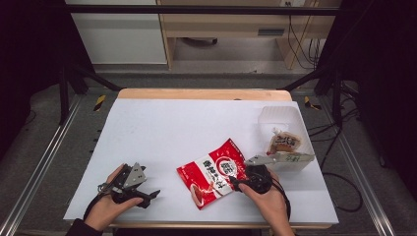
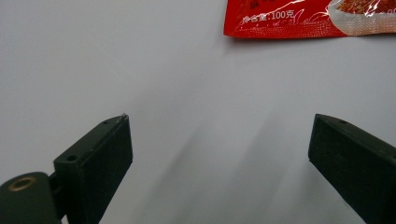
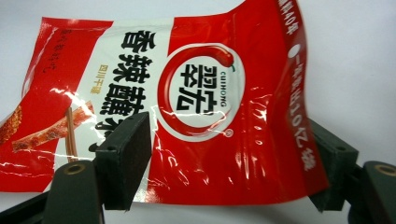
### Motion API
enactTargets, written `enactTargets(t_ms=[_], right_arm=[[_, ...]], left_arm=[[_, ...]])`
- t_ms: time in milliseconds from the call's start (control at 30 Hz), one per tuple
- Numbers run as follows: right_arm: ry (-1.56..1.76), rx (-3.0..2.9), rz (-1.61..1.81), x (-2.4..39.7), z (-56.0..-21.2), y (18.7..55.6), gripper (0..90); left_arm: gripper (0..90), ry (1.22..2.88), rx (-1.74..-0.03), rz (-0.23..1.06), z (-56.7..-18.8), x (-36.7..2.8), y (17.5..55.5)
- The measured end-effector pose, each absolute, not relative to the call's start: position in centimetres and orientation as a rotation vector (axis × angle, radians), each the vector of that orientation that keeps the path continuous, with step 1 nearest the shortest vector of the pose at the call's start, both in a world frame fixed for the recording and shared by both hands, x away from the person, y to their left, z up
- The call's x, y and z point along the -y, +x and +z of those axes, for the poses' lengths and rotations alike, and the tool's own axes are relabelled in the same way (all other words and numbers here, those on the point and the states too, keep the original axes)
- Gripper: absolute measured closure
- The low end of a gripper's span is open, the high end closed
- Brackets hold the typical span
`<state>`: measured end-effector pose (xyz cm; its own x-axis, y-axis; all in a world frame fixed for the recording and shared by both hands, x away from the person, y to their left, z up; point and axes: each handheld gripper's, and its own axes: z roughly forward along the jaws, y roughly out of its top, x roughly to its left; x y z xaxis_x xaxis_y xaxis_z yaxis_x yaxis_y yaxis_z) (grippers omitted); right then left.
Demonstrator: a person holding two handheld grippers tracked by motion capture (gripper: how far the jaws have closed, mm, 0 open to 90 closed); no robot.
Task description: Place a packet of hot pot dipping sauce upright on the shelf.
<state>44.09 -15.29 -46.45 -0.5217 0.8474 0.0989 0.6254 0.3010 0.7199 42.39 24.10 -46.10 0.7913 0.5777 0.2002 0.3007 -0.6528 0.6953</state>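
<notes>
A red seasoning packet (image 1: 212,173) with white lettering lies flat on the white table sheet (image 1: 187,123), right of centre. In the right gripper view the packet (image 3: 201,93) spans the gap of my right gripper (image 3: 229,126), whose jaws stand wide apart: the left jaw is in front of the packet's near edge and the right jaw behind its curled side. The high view shows that gripper (image 1: 234,184) at the packet's right edge. My left gripper (image 1: 151,197) rests open at the front left, and its gap (image 2: 219,140) holds nothing. A corner of the packet (image 2: 303,18) lies ahead of it.
A clear plastic tub (image 1: 275,110) stands at the table's right edge with a small snack pack (image 1: 284,143) inside. The table's front edge runs just behind both hands. Black frame posts stand at either side of the table.
</notes>
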Motion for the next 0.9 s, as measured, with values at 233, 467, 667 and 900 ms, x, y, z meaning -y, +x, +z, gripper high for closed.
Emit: enactTargets(t_ms=[233,467,667,900], right_arm=[[1.299,-2.304,0.989,14.7,-46.3,44.9,53.7],[1.205,-2.349,0.955,14.1,-45.6,45.8,82.9],[1.107,-2.395,0.919,13.1,-45.1,46.9,89.6],[0.986,-2.413,0.904,11.9,-43.5,48.3,89.9]], left_arm=[[6.4,2.311,-0.653,0.536,-46.1,-24.3,42.6],[7.6,2.304,-0.662,0.53,-46.0,-24.5,43.3],[7.7,2.292,-0.666,0.544,-45.0,-24.9,44.0],[8.7,2.293,-0.667,0.556,-43.6,-25.1,45.3]])
